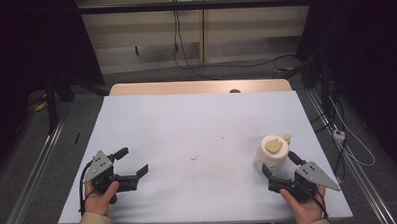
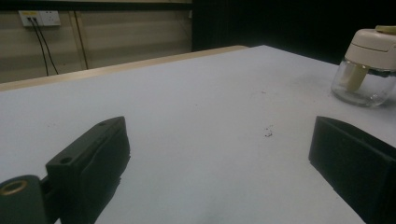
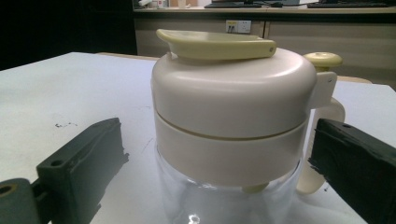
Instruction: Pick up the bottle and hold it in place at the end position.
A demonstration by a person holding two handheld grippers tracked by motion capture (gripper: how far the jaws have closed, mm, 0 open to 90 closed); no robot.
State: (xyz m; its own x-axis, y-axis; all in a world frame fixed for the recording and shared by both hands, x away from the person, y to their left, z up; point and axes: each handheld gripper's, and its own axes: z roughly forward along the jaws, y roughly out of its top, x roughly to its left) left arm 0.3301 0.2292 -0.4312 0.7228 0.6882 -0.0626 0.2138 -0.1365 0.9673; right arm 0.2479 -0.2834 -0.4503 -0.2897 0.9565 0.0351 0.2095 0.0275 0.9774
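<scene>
As I look down from the high view, I see the chopper jar (image 1: 274,150) standing at the table's (image 1: 197,127) right side, just ahead of my right gripper (image 1: 278,165), while my left gripper (image 1: 133,162) rests well apart with jaws spread. In the left gripper view, its jaws gape over bare table. In the right gripper view, the jar stands between my parted jaws, untouched.

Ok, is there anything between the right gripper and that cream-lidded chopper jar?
Nothing visible. The right gripper sits right behind the chopper jar, jaws open on either side of its clear bowl, not touching it in the right gripper view. The left gripper is far across the table.
</scene>
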